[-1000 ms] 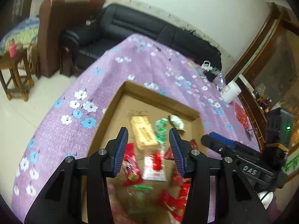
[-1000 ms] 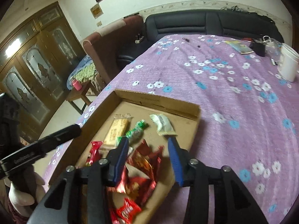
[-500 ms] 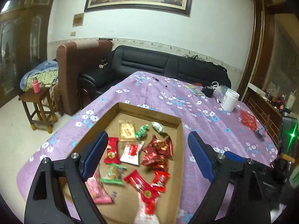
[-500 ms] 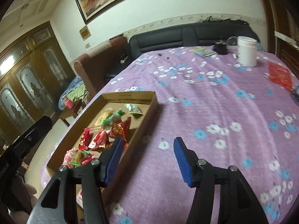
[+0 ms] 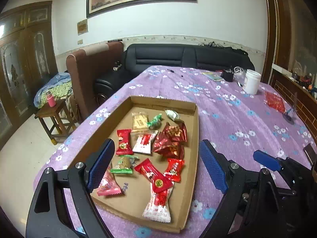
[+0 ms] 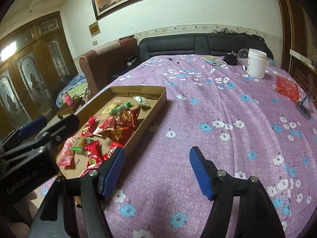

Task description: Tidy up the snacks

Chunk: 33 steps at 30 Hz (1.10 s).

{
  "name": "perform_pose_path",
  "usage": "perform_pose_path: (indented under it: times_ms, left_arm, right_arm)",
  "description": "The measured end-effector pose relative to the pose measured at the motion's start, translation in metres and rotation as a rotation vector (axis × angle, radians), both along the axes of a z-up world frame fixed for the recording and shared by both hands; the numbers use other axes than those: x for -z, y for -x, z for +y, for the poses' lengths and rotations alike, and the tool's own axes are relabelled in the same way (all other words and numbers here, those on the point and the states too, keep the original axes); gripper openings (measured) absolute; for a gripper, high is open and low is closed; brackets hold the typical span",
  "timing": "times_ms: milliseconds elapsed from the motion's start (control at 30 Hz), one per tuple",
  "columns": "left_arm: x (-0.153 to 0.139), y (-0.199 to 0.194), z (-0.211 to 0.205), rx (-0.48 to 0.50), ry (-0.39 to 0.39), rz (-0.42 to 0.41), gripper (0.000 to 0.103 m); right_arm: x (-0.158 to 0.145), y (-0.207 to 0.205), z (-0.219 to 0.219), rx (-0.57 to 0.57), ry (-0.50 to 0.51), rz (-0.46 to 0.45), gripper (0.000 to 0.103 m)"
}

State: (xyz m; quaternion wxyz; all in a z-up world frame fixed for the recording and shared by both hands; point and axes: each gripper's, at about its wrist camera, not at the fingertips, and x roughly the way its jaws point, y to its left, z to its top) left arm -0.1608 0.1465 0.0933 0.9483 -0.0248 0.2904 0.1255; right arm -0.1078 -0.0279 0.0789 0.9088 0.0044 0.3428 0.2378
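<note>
— Two grippers, both angled down toward the table. How do the fingers stand?

— The left gripper [image 5: 156, 164] hangs over the near end of the cardboard tray [image 5: 195, 130] with its blue pads spread wide and nothing pressed between them. The right gripper [image 6: 156, 170] is over bare purple floral tablecloth [image 6: 227, 103], just beside the tray's right wall; its jaws have just been opening and stand fairly wide, also with nothing between them.

— And the snacks?

— All in the tray, which sits near the table's left edge. Closest to the near rim lie a white-and-red packet [image 5: 158, 204] and a pink one [image 5: 108, 186]. Next come a long red packet [image 5: 155, 175], a green-ended candy [image 5: 123, 163] and more red wrappers. Mid-tray there is a heap of shiny red-and-gold bags [image 5: 172, 138]. Toward the far wall are a tan biscuit pack [image 5: 139, 122], a green twist-wrapped candy [image 5: 154, 122] and a pale green packet [image 5: 173, 115].

— Anything further back?

— At the table's far right corner, a white jar [image 6: 257, 62], well apart from the tray. A red bag [image 6: 287, 87] lies near the right edge.
</note>
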Motion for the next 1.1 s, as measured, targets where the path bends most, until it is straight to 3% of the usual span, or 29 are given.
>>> perform_pose_path:
  times_ms: [800, 1100]
  left_arm:
    - [0.021, -0.009, 0.013, 0.015, 0.067, 0.081, 0.088]
    - [0.020, -0.004, 0.021, -0.008, 0.070, 0.056, 0.088]
  right_arm:
    - [0.010, 0.010, 0.023, -0.030, 0.087, -0.005, 0.075]
    - [0.011, 0.011, 0.031, -0.041, 0.105, -0.003, 0.075]
